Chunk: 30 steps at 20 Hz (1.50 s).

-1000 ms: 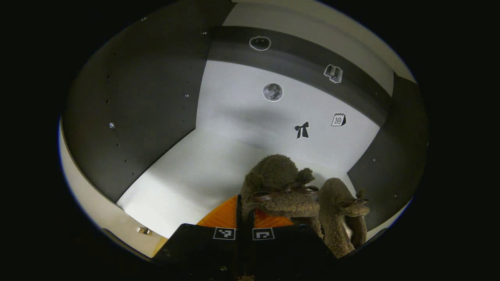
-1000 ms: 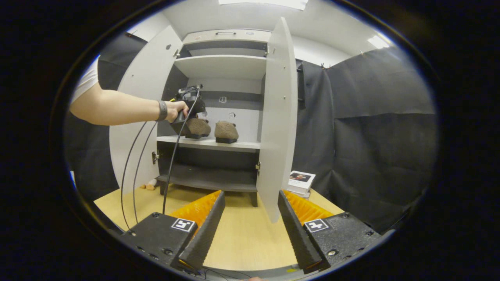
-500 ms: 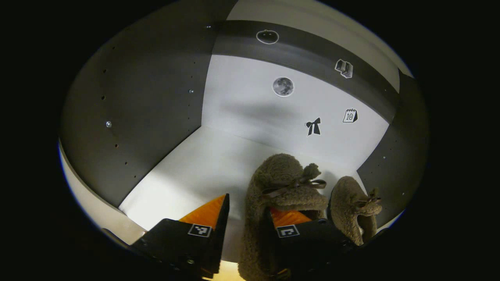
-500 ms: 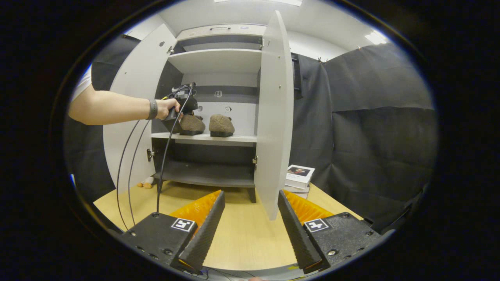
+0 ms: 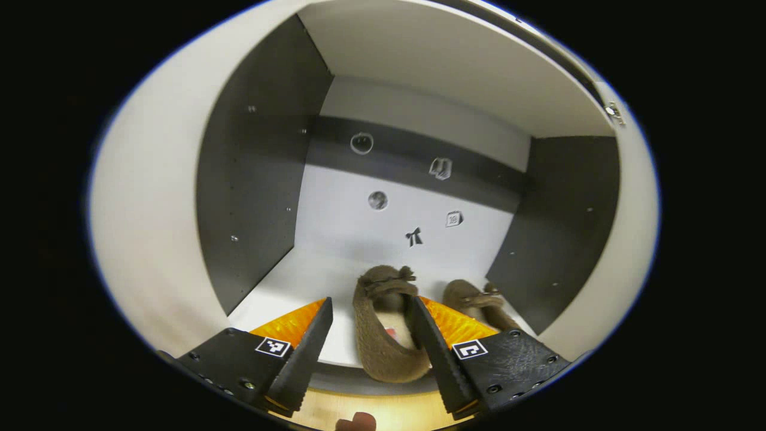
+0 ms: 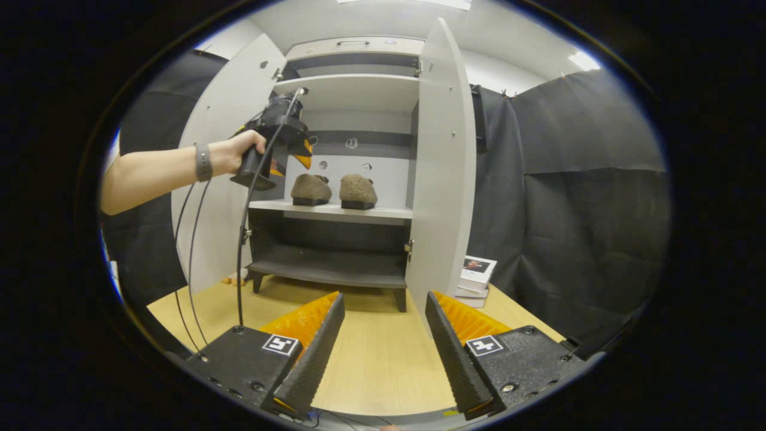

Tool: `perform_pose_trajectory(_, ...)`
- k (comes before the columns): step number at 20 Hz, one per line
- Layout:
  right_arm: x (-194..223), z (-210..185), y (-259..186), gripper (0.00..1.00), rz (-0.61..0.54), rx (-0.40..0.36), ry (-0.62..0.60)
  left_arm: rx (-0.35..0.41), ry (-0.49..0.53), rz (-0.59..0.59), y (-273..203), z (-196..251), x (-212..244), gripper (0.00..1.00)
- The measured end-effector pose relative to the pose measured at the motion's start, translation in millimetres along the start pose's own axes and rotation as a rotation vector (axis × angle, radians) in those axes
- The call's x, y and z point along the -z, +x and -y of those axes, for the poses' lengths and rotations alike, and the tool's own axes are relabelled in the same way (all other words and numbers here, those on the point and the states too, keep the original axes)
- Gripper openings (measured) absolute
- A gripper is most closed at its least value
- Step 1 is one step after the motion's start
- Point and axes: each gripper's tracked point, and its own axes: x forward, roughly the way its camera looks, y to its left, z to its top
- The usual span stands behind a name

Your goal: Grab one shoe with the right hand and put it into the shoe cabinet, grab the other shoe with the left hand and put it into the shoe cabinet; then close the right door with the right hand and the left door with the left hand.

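Cabinet [image 6: 359, 60]: tall and pale, with dark side walls inside. It stands on a wood floor [image 6: 377, 359].
Doors: the left door [image 6: 221, 120] and the right door [image 6: 440, 179] both stand wide open.
Middle shelf [image 6: 335, 211]: this is where the shoes are. Two fuzzy brown shoes sit on it side by side, close but not touching.
Left shoe [image 6: 310, 190]: flat on the shelf, near the middle. In the left gripper view [image 5: 383, 335] its heel end sits at the front edge of the shelf, and there is a small bow on its top.
Right shoe [image 6: 358, 191]: flat on the shelf, just beside the right door. In the left gripper view [image 5: 473, 299] it sits a bit farther right.
Back wall: small stickers [image 5: 377, 200] are on it.
Top shelf [image 6: 347, 90]: nothing on it that I can see.
Bottom shelf [image 6: 329, 272]: dark, nothing on it that I can see.
Left gripper [image 5: 371, 335]: its claw is open and holds nothing. A hand [image 6: 239, 149] holds it up in front of the cabinet, above the left shoe and not touching it.
Right gripper [image 6: 383, 341]: its claw is open too and holds nothing. It is over the floor, well apart from the cabinet.
Books [image 6: 476, 275]: a small stack on the floor by the right door.
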Motion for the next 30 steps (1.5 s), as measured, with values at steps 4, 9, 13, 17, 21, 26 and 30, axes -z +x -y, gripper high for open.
perform_pose_trajectory(4, -1.2, -7.6, -1.3, 0.87, 0.004, -0.019, 0.007, 0.071, 0.037, 0.129, -59.2, 4.3, 3.2, 0.87)
perform_pose_trajectory(9, 3.5, -14.9, -2.6, 0.87, -0.014, -0.04, 0.021, 0.101, 0.129, 0.218, -139.0, 9.8, 35.5, 0.87)
perform_pose_trajectory(13, 7.9, -12.0, -6.1, 0.87, -0.014, -0.04, 0.04, 0.115, 0.123, 0.223, -184.2, 9.4, 80.5, 1.0)
perform_pose_trajectory(17, 17.3, -0.9, -9.9, 0.87, -0.024, -0.016, 0.051, 0.057, 0.166, 0.243, -218.1, -7.0, 117.8, 0.93)
perform_pose_trajectory(21, 12.1, 3.4, -15.1, 0.88, -0.008, -0.002, 0.093, 0.059, 0.171, 0.197, -241.6, -10.7, 153.4, 0.94)
perform_pose_trajectory(26, -9.9, 3.6, -21.5, 0.88, 0.043, -0.008, 0.111, 0.014, 0.13, 0.189, -263.0, -23.2, 165.5, 0.94)
perform_pose_trajectory(30, -69.6, 21.7, -33.6, 0.88, 0.155, -0.007, 0.082, 0.001, 0.113, 0.189, -275.6, -22.9, 166.8, 0.94)
